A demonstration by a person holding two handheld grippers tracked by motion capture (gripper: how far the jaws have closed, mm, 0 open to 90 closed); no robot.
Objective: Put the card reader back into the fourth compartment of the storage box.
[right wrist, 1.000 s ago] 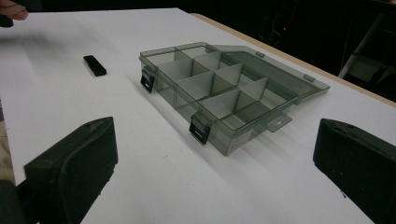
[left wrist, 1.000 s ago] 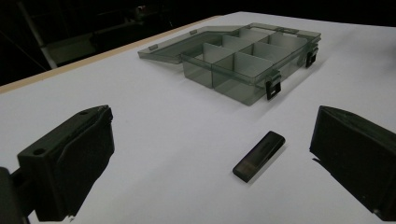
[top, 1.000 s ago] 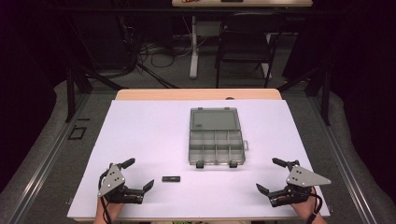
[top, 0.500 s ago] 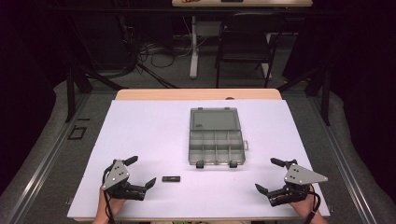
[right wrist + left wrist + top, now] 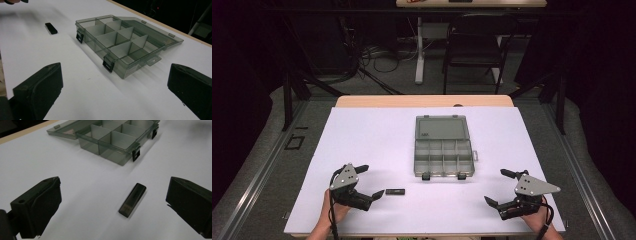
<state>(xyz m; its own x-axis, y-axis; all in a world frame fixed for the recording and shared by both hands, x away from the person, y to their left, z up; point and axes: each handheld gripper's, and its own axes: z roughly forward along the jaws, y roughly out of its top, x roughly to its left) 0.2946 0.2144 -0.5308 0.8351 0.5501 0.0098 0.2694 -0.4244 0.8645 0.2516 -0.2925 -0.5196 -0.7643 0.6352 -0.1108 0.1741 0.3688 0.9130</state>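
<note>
Lab or recording studio: black curtains [image 5: 242,75] all round; white-covered worktop [image 5: 377,135]; loose cables [image 5: 379,55] on grey floor [image 5: 267,150]; folding chair [image 5: 474,47] behind.

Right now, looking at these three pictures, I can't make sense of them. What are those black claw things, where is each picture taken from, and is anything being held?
There is no robot here. A person sits at the near edge of a white table and holds a hand tool in each hand: a two-jaw gripper. The left gripper and the right gripper both show in the high view, taken by a fixed camera above the table.

The other two pictures come from small cameras riding on the grippers. The black blocks at the bottom corners of each are that gripper's own jaws, spread wide apart.

On the table lies a clear grey compartment box with its lid folded open, the compartments apparently empty, and a small black stick, perhaps a USB drive, lying just ahead of the left gripper.

Nothing is held; both grippers are open.
</note>
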